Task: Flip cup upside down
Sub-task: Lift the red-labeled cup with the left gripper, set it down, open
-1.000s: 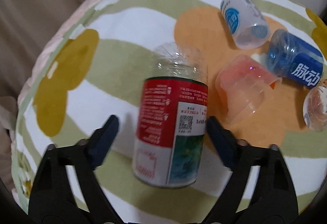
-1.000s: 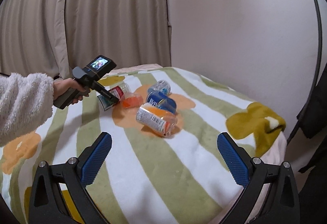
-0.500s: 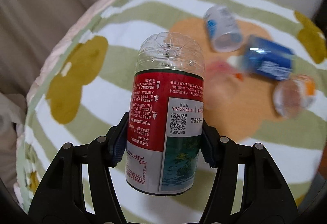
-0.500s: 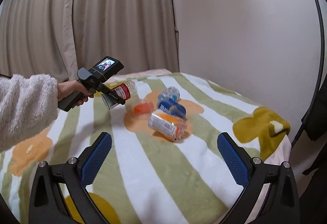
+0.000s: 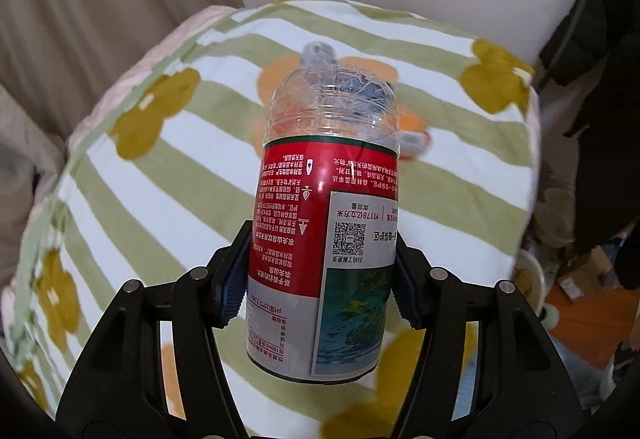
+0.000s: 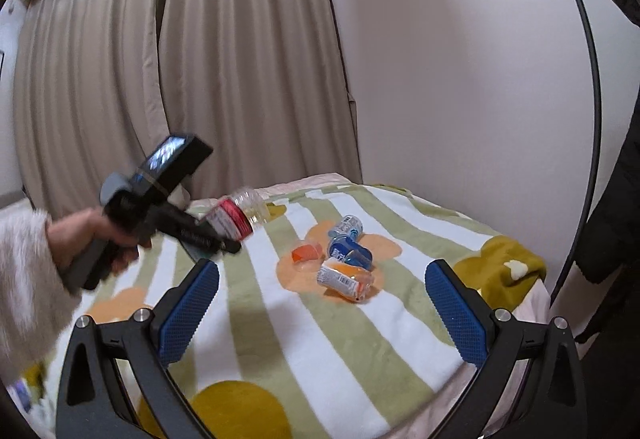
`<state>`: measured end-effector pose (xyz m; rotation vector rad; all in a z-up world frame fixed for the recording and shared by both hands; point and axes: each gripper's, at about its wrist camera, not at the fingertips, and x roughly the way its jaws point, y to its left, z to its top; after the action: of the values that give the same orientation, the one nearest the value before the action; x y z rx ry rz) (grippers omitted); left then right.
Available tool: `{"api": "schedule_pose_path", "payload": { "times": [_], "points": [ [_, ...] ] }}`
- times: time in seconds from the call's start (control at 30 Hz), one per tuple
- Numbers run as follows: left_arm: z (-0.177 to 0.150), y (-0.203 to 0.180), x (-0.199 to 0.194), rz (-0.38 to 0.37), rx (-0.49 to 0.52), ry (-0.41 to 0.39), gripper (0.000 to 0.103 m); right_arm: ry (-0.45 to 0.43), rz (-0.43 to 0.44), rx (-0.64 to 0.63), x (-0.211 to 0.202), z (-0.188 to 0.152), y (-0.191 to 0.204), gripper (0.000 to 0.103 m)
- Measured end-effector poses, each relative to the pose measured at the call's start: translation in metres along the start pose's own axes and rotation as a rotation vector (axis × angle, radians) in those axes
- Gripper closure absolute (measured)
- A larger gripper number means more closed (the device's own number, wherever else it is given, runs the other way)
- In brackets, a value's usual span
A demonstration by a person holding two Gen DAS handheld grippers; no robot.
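A clear plastic cup with a red label (image 5: 324, 223) fills the middle of the left wrist view, its closed clear end pointing away and its open rim toward the camera. My left gripper (image 5: 320, 279) is shut on the cup's sides, holding it in the air above the bed. From the right wrist view the same cup (image 6: 234, 217) hangs tilted over the blanket in the left gripper (image 6: 216, 241), held by a hand in a fluffy sleeve (image 6: 24, 279). My right gripper (image 6: 320, 311) stands open near the bed's front, holding nothing.
A green-and-white striped blanket with orange and mustard flowers (image 6: 280, 319) covers the bed. Three other cups lie on their sides on it: an orange one (image 6: 306, 252), a blue one (image 6: 348, 249) and an orange-and-white one (image 6: 344, 279). Curtains and a wall stand behind.
My left gripper closed on the red-label cup and lifted it off the blanket, rising higher and tipping. The right gripper stayed open and drew back a little.
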<state>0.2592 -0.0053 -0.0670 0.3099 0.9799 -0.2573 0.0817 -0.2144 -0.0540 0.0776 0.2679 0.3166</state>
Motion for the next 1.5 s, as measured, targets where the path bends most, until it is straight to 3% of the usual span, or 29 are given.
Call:
{"api": "schedule_pose_path", "payload": {
  "times": [0.17,0.47,0.8,0.97,1.03,1.1,1.17,1.3,1.5],
  "points": [
    [-0.028,-0.028,0.009,-0.034,-0.030,0.040,0.046,0.011,0.015,-0.007,-0.021,0.002,0.001,0.000],
    [-0.058,-0.057,0.066,-0.077,-0.097,0.151,0.046,0.027,0.009,-0.034,-0.044,-0.005,-0.005,0.000],
    [-0.079,-0.052,0.124,-0.062,-0.142,0.252,0.045,0.057,-0.006,-0.020,-0.042,-0.010,-0.019,0.000],
    [-0.079,-0.057,0.129,-0.052,-0.116,0.252,0.039,0.067,-0.005,-0.009,-0.036,-0.014,-0.024,0.000],
    [-0.079,-0.058,0.130,-0.032,-0.102,0.252,0.030,0.068,-0.005,-0.005,-0.034,-0.014,-0.024,0.000],
    [-0.076,-0.058,0.128,-0.021,-0.095,0.238,0.014,0.065,-0.006,-0.005,-0.035,-0.014,-0.024,0.000],
    [-0.075,-0.059,0.126,-0.013,-0.095,0.228,0.008,0.064,-0.009,-0.007,-0.035,-0.013,-0.025,0.000],
    [-0.070,-0.062,0.117,0.027,-0.075,0.231,0.008,0.063,-0.019,-0.006,-0.036,-0.012,-0.023,0.000],
    [-0.073,-0.063,0.062,0.104,-0.011,0.101,0.008,0.095,0.003,-0.011,-0.030,0.005,-0.018,0.000]
  ]
}}
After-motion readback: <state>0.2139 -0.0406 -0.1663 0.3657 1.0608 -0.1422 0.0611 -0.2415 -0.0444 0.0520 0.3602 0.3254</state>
